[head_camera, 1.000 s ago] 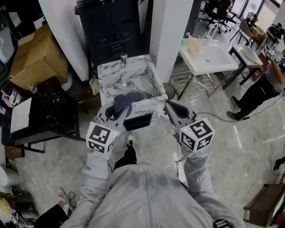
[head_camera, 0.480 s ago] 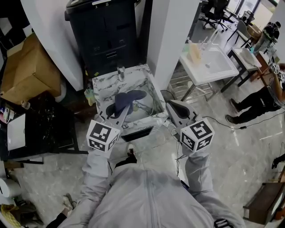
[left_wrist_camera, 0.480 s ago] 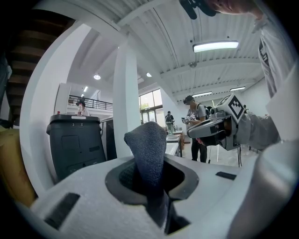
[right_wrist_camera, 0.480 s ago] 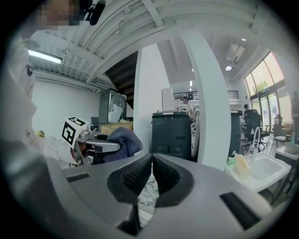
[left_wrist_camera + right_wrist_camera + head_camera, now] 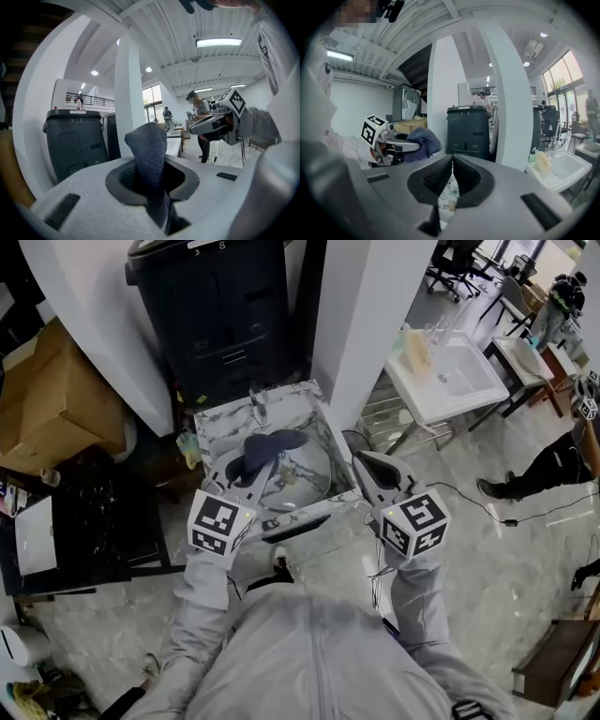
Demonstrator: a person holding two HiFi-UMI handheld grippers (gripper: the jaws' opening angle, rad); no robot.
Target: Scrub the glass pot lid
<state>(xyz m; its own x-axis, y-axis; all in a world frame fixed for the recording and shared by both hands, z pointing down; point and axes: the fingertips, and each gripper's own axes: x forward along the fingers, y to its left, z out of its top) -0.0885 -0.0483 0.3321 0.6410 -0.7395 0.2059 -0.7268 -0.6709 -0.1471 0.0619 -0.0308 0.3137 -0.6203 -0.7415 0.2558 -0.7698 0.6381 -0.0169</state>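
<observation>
A dark cloth (image 5: pixel 269 446) was clamped in the left gripper (image 5: pixel 246 470) above the glass pot lid (image 5: pixel 298 476), laid in the marble sink (image 5: pixel 223 411). The right gripper (image 5: pixel 362 461) was closed, empty; scrubbing was judged not yet begun.

The dark cloth (image 5: pixel 147 145) is plugging the left gripper (image 5: pixel 151 180), and the jaws are hiding its lower end. Just beyond those jaws it is covering one edge of the glass lid (image 5: pixel 305 476). The right gripper (image 5: pixel 452 174), tips pressed together, is blocking all but a sliver of sink (image 5: pixel 448 199) beneath them.
</observation>
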